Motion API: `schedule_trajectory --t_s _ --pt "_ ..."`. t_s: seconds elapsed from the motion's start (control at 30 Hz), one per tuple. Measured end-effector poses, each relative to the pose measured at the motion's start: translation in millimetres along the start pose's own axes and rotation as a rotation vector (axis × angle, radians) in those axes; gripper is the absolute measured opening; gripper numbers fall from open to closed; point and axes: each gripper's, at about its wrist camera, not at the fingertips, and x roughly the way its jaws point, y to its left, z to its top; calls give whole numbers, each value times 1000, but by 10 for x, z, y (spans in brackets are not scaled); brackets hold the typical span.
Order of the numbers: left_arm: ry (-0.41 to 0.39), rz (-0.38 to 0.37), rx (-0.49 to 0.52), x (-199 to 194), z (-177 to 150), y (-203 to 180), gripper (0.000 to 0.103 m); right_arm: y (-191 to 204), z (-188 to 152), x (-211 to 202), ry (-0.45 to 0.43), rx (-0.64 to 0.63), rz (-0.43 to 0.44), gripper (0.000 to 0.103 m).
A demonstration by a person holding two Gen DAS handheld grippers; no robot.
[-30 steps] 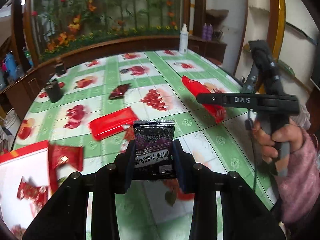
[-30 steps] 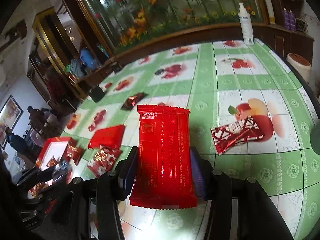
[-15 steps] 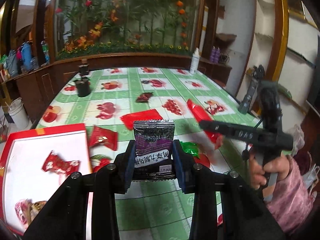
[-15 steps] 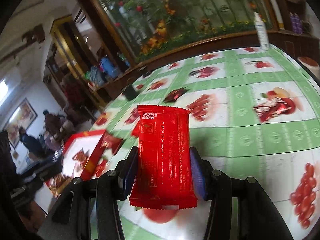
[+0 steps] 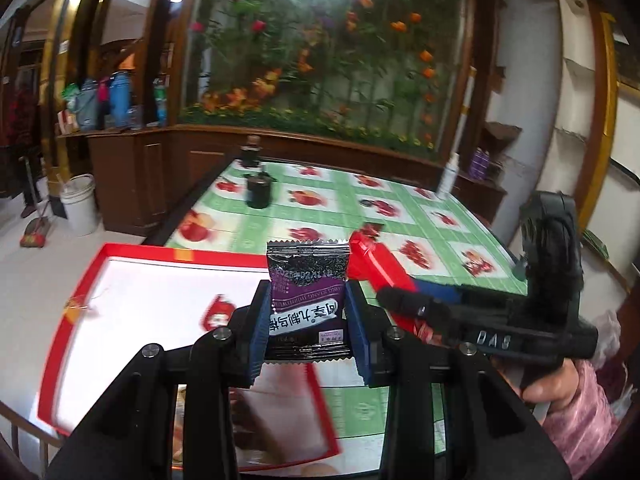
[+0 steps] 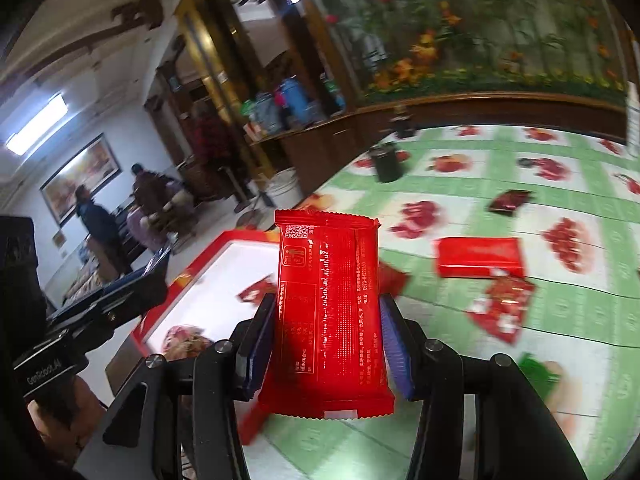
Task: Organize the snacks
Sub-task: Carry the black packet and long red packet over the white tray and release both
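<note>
My left gripper [image 5: 307, 332] is shut on a black and purple snack packet [image 5: 307, 296], held upright over the red-rimmed white tray [image 5: 132, 280]. The right gripper [image 6: 326, 344] is shut on a long red snack packet [image 6: 328, 312], near the tray's [image 6: 208, 264] right edge. In the left wrist view the right gripper [image 5: 404, 300] comes in from the right with its red packet [image 5: 380, 264], a hand [image 5: 548, 388] on its handle. A few wrapped snacks lie in the tray [image 6: 184, 340]. More red packets [image 6: 480, 262] and a dark red one [image 6: 510, 200] lie on the table.
The table [image 5: 320, 216] has a green and white fruit-print cloth. A black cup [image 5: 258, 192] and a dark jar [image 5: 250, 152] stand at its far left, a white bottle [image 5: 448, 174] at the far right. A green packet [image 6: 538, 372] lies near the right gripper. People stand in the room behind.
Both grippers have swung left from over the table toward the red tray, each keeping its packet. The tray now fills the lower left of both views.
</note>
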Motion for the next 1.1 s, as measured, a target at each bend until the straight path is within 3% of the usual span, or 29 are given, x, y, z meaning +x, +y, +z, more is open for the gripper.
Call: schedule_trajectory --t_s 0.57,1.1 --pt "28 125 -130 18 -209 716 34 920 -121 823 160 -141 83 50" --pt "45 210 -198 18 -312 1107 34 1274 -144 1085 193 -200 87 50"
